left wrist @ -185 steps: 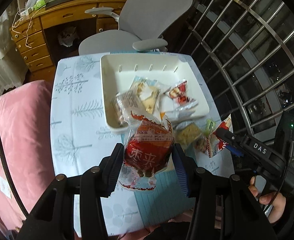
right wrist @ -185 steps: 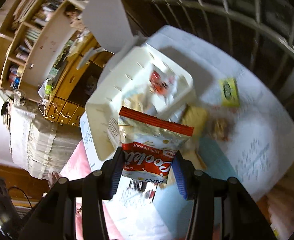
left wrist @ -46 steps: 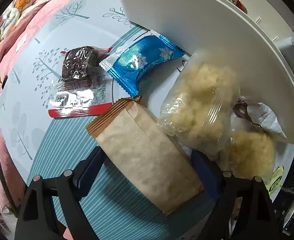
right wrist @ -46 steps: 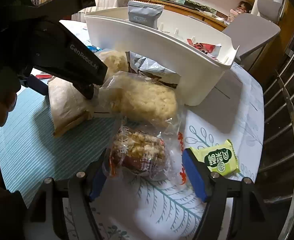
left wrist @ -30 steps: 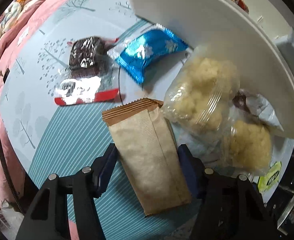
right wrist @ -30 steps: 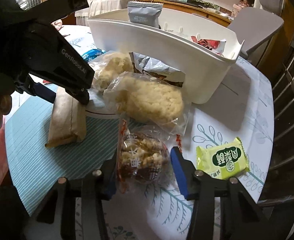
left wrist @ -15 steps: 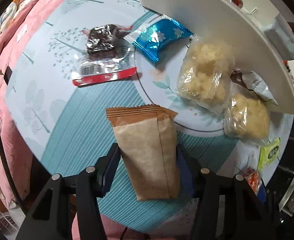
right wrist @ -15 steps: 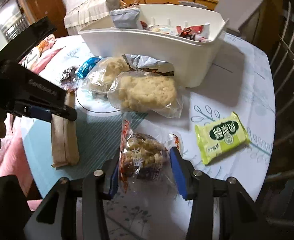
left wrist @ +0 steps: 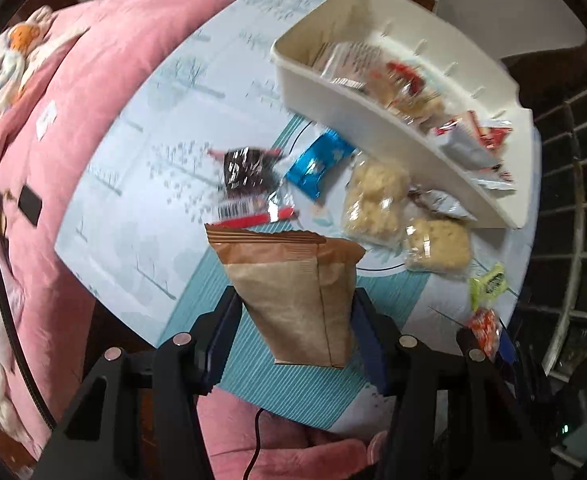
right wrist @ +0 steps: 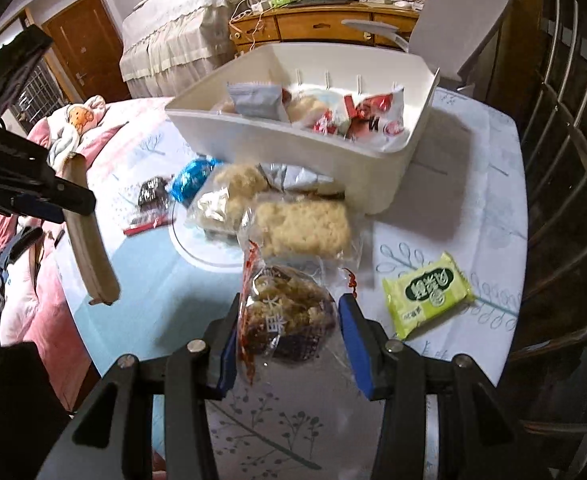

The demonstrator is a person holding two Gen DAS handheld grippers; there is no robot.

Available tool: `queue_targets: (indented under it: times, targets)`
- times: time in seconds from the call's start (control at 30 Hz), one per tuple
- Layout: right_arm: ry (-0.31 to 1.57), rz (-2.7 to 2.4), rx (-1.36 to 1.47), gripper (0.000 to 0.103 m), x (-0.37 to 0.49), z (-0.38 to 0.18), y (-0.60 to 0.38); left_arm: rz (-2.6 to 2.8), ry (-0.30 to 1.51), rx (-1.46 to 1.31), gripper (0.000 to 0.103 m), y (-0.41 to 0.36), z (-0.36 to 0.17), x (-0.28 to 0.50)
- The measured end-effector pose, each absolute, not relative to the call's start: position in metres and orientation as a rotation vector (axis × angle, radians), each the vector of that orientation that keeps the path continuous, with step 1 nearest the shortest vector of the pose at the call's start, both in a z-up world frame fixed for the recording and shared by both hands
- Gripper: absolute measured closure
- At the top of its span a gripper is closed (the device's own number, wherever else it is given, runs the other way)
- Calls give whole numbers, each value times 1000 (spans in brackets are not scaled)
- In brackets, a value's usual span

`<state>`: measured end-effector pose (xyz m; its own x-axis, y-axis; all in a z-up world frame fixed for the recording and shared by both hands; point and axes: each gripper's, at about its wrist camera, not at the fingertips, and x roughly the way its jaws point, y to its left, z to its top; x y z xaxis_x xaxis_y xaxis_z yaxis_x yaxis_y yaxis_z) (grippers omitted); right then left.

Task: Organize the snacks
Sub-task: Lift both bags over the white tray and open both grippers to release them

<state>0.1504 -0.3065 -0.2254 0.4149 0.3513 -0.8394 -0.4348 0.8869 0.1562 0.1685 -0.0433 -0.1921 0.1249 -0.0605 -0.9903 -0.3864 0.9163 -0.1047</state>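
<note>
Both grippers are black and angular. The left gripper [left wrist: 293,344] and right gripper [right wrist: 289,344] carry blue pads and silver screws.

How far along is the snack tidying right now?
Done: several packets lie in the white plastic bin. In hand: left tool grips a brown paper pouch, right tool a clear nut-cluster packet. Left: green packet, blue packet and others.

Indoor light, moderate, from above. Strong fisheye bend, black vignette at corners. Left wrist view motion-smeared, esp. white plastic bin [left wrist: 377,132]. Right wrist view sharper; bin threw soft shadow on pale leaf-print tablecloth [right wrist: 473,184]. Glare on wrappers.
</note>
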Motion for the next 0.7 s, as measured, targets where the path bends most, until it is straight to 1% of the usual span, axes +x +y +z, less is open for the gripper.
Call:
queue_targets:
  times: [0.17,0.33,0.57,0.7]
  targets:
    - [1033,462,1,57,164,-206,-306,155,1432,-352,49,-36,-159,186]
    - [1040,413,126,57,185,-192,-310,70,1429,-221,49,-32,-126,217]
    - [1012,317,383,57,219,-171,-323,-13,1386,-62,49,-28,-89,263]
    - [992,278,525,57,234,-166,-327,-50,1372,-18,49,-20,-78,293]
